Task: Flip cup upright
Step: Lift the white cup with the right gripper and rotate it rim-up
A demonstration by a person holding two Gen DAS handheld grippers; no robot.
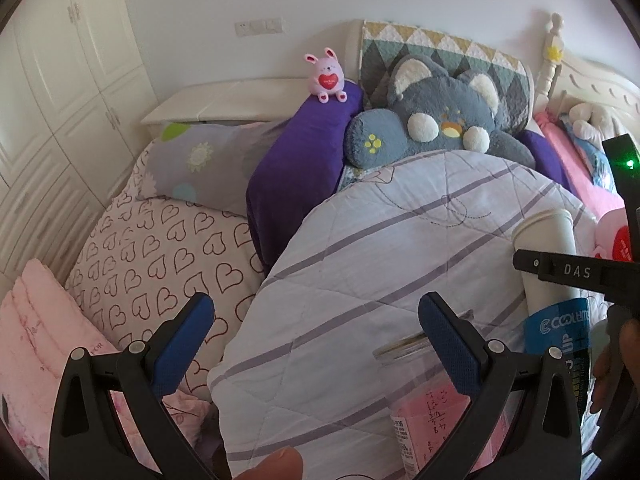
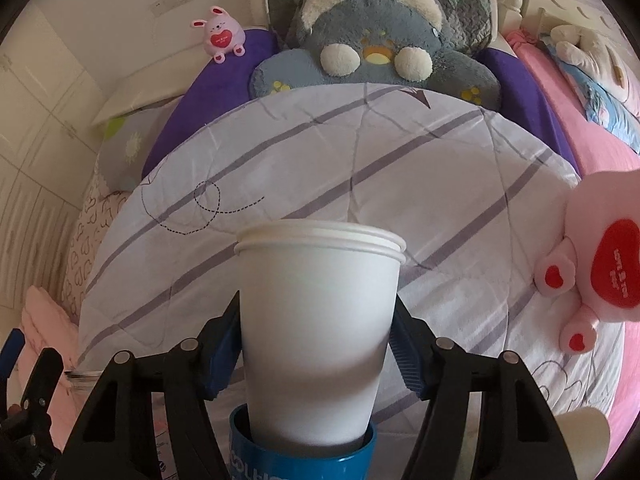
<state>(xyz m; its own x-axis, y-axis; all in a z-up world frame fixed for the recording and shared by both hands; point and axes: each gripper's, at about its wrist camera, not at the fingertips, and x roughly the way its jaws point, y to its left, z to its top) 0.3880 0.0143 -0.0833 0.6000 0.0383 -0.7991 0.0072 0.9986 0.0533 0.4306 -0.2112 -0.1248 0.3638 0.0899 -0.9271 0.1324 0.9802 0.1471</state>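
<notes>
The cup (image 2: 318,332), white paper with a rolled rim, in fact looks like two or three nested ones, and is seen rim-up with its foot sunk in a blue sleeve or holder (image 2: 304,456), over the near edge of the striped quilt (image 2: 360,160). It is gripped by the right gripper (image 2: 316,344), whose blue pads are pressed against opposite sides of the wall about halfway up. From the left wrist view the same cup (image 1: 546,248) is seen at the quilt's right edge, crossed by a black finger. The left gripper (image 1: 316,344) is held wide apart and empty over the quilt, with a clear jar (image 1: 432,408) just beside its right finger. The cup is judged to be very light, thin-walled and easily crushed; the nested shells may slip apart. A gentle squeeze at mid-wall is thought best. Whether its foot rests on the bed cannot be told.
</notes>
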